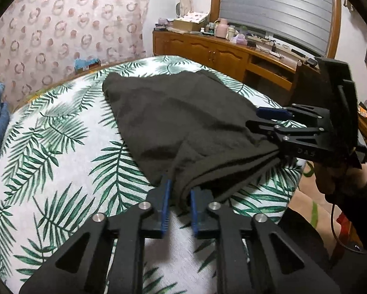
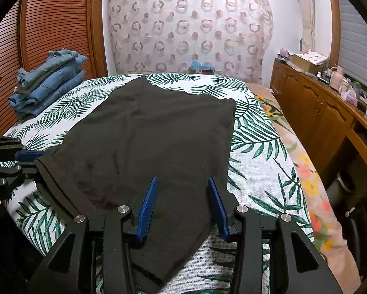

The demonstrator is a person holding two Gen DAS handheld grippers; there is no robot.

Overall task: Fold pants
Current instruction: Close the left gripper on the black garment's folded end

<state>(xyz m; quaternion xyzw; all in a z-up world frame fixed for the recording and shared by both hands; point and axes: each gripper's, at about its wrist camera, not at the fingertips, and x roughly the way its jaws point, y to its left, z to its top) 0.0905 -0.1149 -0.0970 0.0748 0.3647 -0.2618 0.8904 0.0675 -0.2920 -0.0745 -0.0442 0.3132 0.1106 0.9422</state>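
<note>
Dark grey pants (image 1: pixel 178 112) lie spread on a bed with a leaf-print sheet (image 1: pixel 60 134). In the left wrist view my left gripper (image 1: pixel 181 189) is shut on the near hem, with bunched cloth pinched between its blue pads. My right gripper (image 1: pixel 253 118) comes in from the right at the same near edge, held by a hand. In the right wrist view the pants (image 2: pixel 159 132) stretch away over the sheet (image 2: pixel 257 171). My right gripper (image 2: pixel 182 180) stands open above the cloth, its pads well apart. The left gripper (image 2: pixel 33 161) shows at the left edge, at the hem's corner.
A stack of folded blue jeans (image 2: pixel 48 83) sits at the bed's far left corner. A wooden cabinet (image 2: pixel 318 112) crowded with small items runs along the right side. A patterned curtain (image 2: pixel 188 29) hangs behind the bed, and a floral blanket (image 2: pixel 306 171) lines its right edge.
</note>
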